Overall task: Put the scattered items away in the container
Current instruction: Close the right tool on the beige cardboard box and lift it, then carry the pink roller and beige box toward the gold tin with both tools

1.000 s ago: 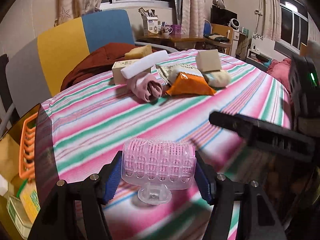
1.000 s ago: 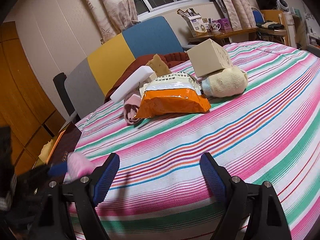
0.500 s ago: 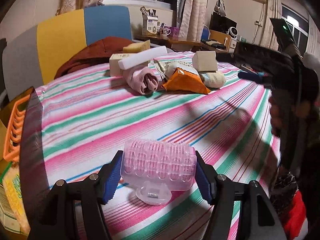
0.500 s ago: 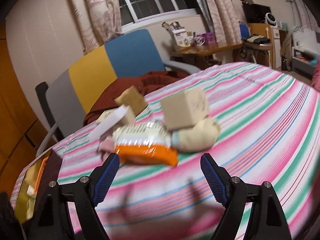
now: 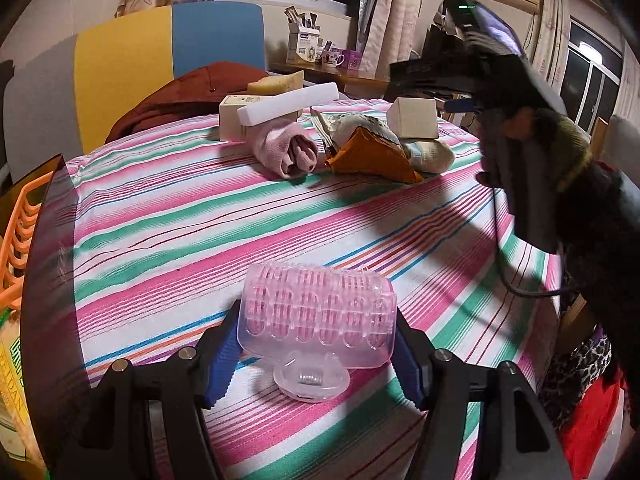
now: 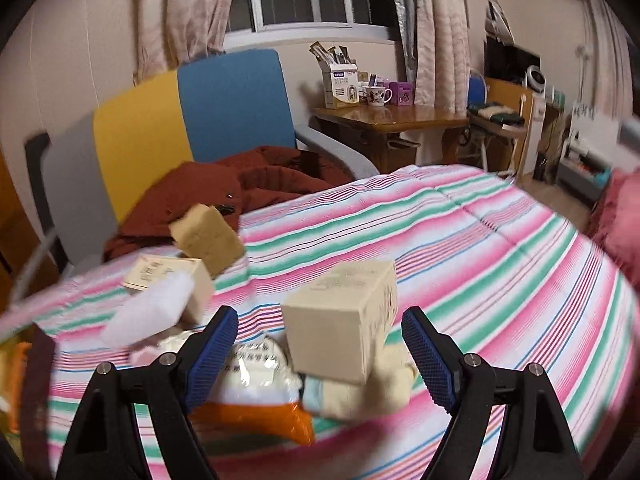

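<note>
Striped cloth covers the table (image 5: 168, 216). At the left edge of the left view an orange basket (image 5: 18, 240) waits. Lower centre, the left gripper (image 5: 316, 346) has its fingers clamped on a pink roller (image 5: 316, 312); judged next, it swings left and drops it in. Upper centre lies the pile: sock (image 5: 286, 148), packet (image 5: 370, 154), box (image 5: 414, 118). In the right view the right gripper (image 6: 320, 346), fingers apart and empty, now frames that box (image 6: 340, 332), where 1 second ago it sat low near the table's edge.
</note>
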Tool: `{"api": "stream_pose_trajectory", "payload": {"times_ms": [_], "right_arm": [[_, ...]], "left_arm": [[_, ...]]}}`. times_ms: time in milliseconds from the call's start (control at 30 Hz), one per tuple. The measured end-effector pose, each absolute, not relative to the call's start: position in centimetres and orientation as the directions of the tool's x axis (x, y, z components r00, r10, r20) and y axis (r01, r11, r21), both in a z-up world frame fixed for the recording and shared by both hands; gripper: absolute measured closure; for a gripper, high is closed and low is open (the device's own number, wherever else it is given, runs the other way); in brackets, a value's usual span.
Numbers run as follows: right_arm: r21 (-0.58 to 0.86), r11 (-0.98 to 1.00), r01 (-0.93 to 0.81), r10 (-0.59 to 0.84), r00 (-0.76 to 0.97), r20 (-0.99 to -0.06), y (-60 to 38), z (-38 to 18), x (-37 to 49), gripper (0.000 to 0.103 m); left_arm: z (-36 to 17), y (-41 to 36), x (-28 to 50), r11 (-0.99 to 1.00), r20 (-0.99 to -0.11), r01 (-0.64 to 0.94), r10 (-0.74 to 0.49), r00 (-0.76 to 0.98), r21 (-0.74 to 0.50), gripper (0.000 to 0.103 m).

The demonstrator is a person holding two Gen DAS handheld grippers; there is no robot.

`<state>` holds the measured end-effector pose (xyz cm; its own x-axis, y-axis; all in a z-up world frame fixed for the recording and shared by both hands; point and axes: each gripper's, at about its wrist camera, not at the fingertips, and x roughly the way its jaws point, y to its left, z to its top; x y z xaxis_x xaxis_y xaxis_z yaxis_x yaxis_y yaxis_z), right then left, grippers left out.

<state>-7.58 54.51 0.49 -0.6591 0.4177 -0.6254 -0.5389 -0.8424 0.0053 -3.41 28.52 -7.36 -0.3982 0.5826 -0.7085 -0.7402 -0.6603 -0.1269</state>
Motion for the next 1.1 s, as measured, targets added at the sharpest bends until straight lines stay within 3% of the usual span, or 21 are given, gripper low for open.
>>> {"api": "stream_pose_trajectory", "payload": {"times_ms": [133,333,433,533,667,1100], "right_arm": [[-0.067,-0.82,-0.569,0.473,-0.608,-0.638,55.0,-0.6,-9.4,0.018],[-0.027,-0.811,-0.584,0.453,-0.598,-0.661,56.5,-2.0,-10.3,0.019],[-0.023,-0.811,-0.585,0.447,-0.593,-0.669,57.0,-2.5,-10.3,0.036],[-0.023,-0.813,-0.582,0.447,-0.599,-0.664,57.3,-2.8,-10.2,0.039],[-0.002,-0.827,-0.562,0.422,-0.619,-0.663,57.3,-2.6,-9.4,0.053],[0.104,-0.868,-0.485,0.338,-0.731,-0.593,54.1,-0.1,-3.4,0.053]], "left_arm": [[-7.4,28.5,-3.4,-0.659,-0.709,-0.742,0.583,-0.396,-0.127,0.036],[-7.5,28.6,-3.4,-0.657,-0.709,-0.743,0.585,-0.393,-0.13,0.036],[-7.5,28.6,-3.4,-0.656,-0.71,-0.744,0.584,-0.394,-0.128,0.036],[-7.6,28.6,-3.4,-0.656,-0.71,-0.744,0.585,-0.393,-0.128,0.036],[-7.6,28.5,-3.5,-0.655,-0.709,-0.744,0.586,-0.392,-0.13,0.036],[-7.5,28.5,-3.3,-0.659,-0.708,-0.742,0.581,-0.401,-0.121,0.036]]}}
